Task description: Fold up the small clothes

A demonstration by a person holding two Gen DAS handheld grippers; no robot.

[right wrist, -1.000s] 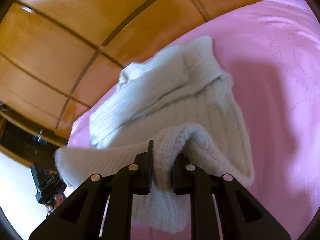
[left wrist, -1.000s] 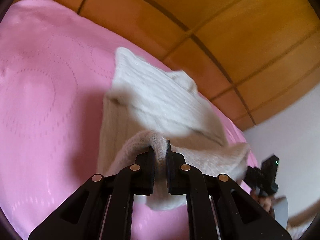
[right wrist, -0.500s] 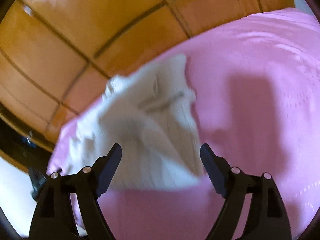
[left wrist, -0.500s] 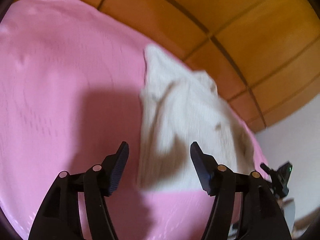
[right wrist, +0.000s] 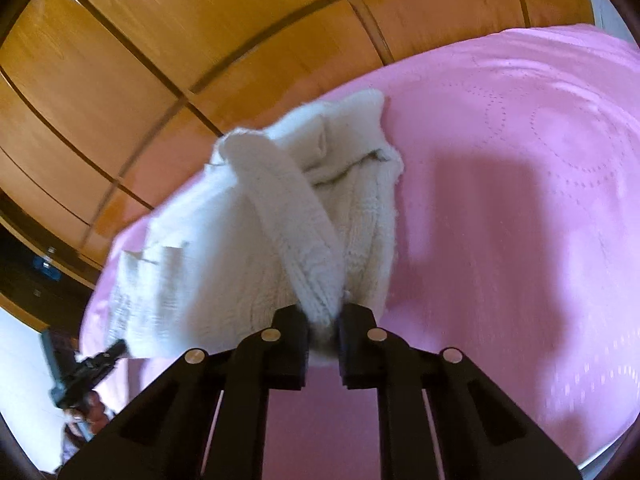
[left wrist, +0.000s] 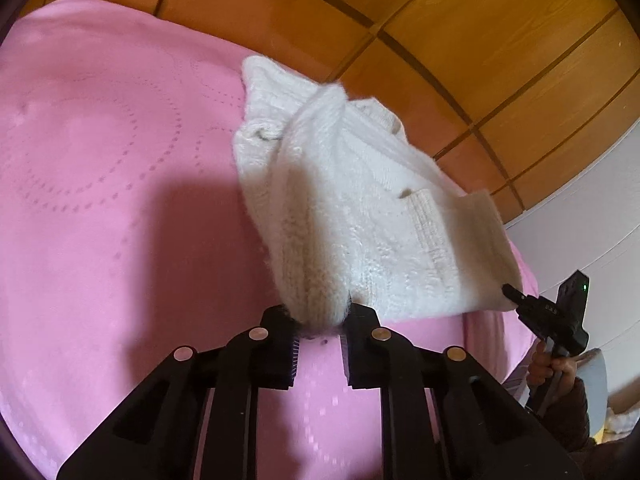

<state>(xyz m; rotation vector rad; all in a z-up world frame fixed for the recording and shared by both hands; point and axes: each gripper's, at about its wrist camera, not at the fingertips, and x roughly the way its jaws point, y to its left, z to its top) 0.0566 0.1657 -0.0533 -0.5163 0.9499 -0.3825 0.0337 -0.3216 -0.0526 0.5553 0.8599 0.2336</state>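
Soft, even light fills both views — dark vignetted corners and strong fisheye bending curve the glossy orange wooden panels (right wrist: 168, 60), which carry a white glare patch at upper left. Broad shadows fall across the pink dotted bedspread (left wrist: 100, 168); the white knitted garment (right wrist: 256, 240) is slightly motion-blurred.

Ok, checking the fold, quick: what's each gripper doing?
Left gripper: shut on the white knit sweater, jaws just closed.
Right gripper: shut on it too.
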